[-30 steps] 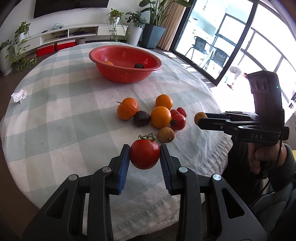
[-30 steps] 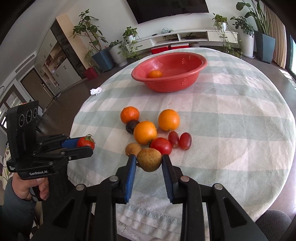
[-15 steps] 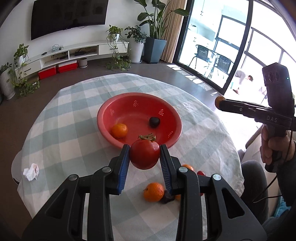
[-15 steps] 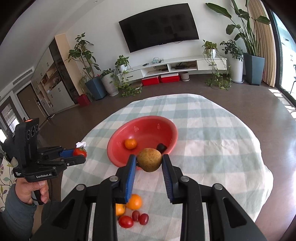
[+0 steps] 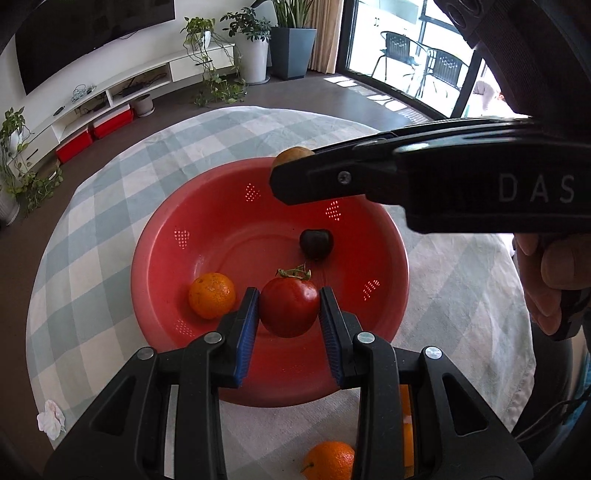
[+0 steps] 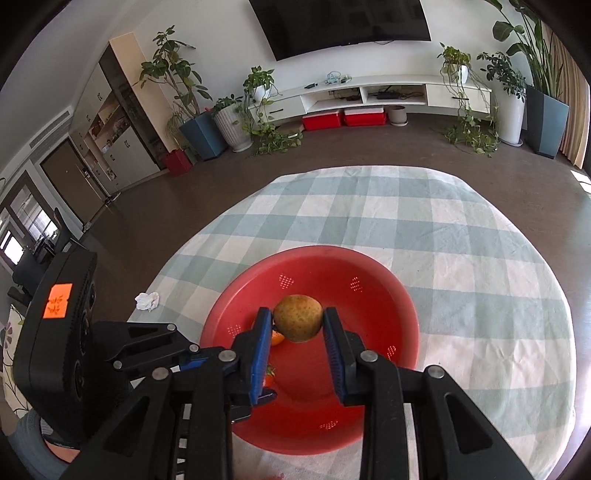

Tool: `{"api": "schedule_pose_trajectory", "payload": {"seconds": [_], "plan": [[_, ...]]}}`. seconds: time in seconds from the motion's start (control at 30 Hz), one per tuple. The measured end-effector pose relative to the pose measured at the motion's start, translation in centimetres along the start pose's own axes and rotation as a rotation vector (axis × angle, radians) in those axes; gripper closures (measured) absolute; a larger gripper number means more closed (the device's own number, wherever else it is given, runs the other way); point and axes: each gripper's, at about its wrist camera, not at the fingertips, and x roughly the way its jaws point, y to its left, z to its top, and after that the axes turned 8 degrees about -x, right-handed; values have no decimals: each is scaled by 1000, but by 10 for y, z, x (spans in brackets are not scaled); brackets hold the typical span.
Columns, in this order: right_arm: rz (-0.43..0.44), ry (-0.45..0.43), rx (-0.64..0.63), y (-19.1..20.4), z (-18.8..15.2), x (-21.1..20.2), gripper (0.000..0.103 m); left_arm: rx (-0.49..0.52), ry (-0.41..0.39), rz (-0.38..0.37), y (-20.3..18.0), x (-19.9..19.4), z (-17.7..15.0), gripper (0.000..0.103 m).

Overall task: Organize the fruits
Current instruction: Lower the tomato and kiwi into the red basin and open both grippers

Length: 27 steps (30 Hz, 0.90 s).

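A round table under a checked cloth fills the middle of both views, with a TV, a low white shelf and potted plants along the far wall. A crumpled tissue lies at the cloth's left edge. The red bowl sits mid-frame, holding an orange and a dark fruit, perhaps a plum. The left gripper pinches a tomato above the bowl's near side. The right gripper pinches a brown pear over the bowl. Another orange lies on the cloth at the bottom.
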Motion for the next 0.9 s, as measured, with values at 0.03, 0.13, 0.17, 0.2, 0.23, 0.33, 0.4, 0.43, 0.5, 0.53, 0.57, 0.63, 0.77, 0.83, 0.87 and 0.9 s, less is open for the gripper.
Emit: {"api": "schedule_pose_trajectory", "payload": {"seconds": [0.03,0.13,0.17,0.2,0.23,0.33,0.4,0.43,0.5,0.53,0.57,0.63,0.77,0.83,0.87,0.9], "plan": [[-7,13,3,-3,0,7,72,2,7,0,0,4,0,73],[-25,58,-5,-5,0,28,72,8,22,-7,1,13,-2,73],[-27,72,-7,-6,0,34,72,11,26,-7,1,16,-2,73],[-28,89,-11,-6,0,40,72,14,30,-8,1,18,-2,73],[-30,102,-14,-6,-1,46,72,16,33,-10,1,21,-2,73],[-50,135,-30,-6,-3,59,72,21,41,-4,1,28,-2,73],[-57,155,-30,-8,-6,68,72,16,47,-4,3,33,-2,73],[-64,166,-31,-9,-7,71,72,14,48,-4,4,35,-3,73],[-79,179,-38,-9,-10,77,72,9,43,-6,5,37,-2,72],[-81,178,-48,-8,-11,78,72,8,43,-5,6,38,-2,72],[-85,180,-55,-7,-12,79,72,6,43,-5,6,39,-1,72],[-92,186,-58,-5,-11,82,72,3,44,-7,6,41,-1,72],[-107,201,-79,-2,-11,86,72,-1,44,-8,7,44,0,72],[-116,209,-87,0,-12,88,72,-3,43,-9,8,44,1,72],[-124,209,-89,1,-12,88,71,-2,42,-8,8,45,1,72],[-129,209,-89,1,-12,88,71,-2,42,-8,9,46,2,71]]}}
